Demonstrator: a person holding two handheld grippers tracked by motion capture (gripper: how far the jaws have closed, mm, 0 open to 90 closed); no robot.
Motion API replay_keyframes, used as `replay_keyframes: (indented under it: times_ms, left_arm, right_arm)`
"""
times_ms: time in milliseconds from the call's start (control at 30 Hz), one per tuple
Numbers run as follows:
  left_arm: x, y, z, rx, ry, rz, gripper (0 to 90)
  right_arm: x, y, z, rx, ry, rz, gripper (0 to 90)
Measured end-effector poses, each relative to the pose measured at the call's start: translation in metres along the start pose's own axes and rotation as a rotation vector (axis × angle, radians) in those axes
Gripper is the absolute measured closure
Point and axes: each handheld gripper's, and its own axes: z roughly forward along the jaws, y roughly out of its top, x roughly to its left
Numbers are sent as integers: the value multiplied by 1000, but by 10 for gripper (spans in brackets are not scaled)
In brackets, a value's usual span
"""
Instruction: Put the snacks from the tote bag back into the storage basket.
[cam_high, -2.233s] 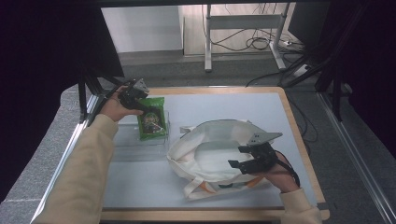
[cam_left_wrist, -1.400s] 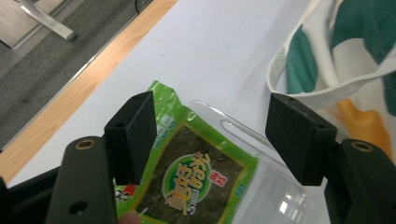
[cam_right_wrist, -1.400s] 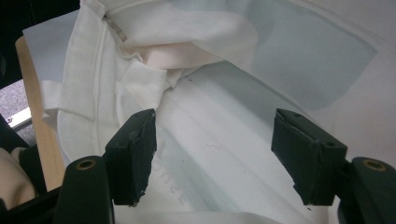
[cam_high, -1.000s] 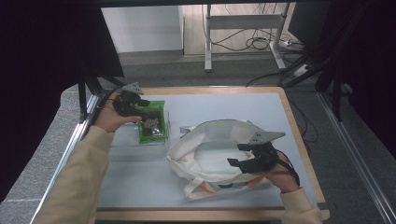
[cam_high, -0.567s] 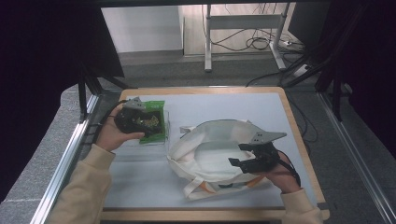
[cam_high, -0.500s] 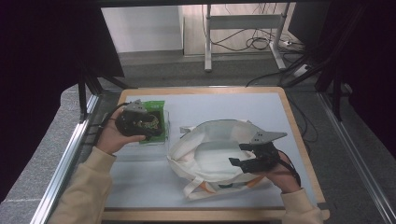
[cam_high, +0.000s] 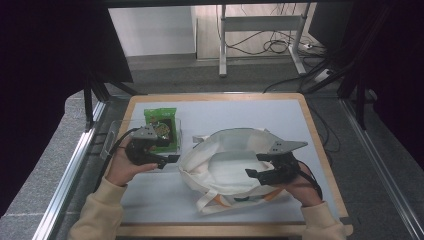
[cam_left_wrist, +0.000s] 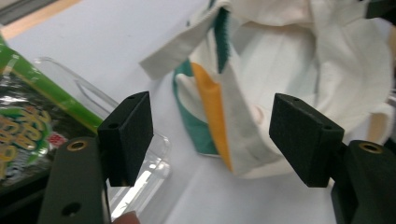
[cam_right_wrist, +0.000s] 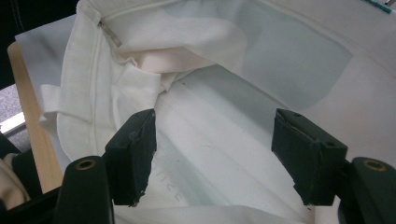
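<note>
A white cloth tote bag (cam_high: 220, 145) lies open-mouthed on the grey mat in the middle of the table. My left gripper (cam_high: 170, 151) sits at the bag's left edge, jaws apart. In the left gripper view, the left gripper (cam_left_wrist: 212, 126) frames the bag's folded edge with its orange and green stripe (cam_left_wrist: 212, 107), and the pads do not touch it. My right gripper (cam_high: 256, 166) hovers over the bag's right side, open. In the right gripper view, the right gripper (cam_right_wrist: 215, 140) looks into the bag's pale inside (cam_right_wrist: 224, 70).
A green snack packet (cam_high: 161, 127) lies in a clear plastic tray (cam_high: 112, 137) at the back left, just behind my left hand; its rim (cam_left_wrist: 93, 93) runs close to the left jaw. The table's wooden edge (cam_high: 320, 150) runs along the right.
My left hand has come from the tray's far left corner toward the near right, and lower, to the bag's left edge. The right hand and the bag have stayed put.
</note>
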Motion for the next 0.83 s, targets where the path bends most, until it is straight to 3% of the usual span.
replay_keyframes:
  times_ms: [367, 833]
  left_arm:
    - [-16, -14, -4, -7, 9, -10, 303]
    - [-17, -16, 0, -8, 23, -18, 296]
  right_arm:
    - [1, 0, 1, 7, -2, -1, 309]
    - [0, 0, -1, -8, -8, -6, 309]
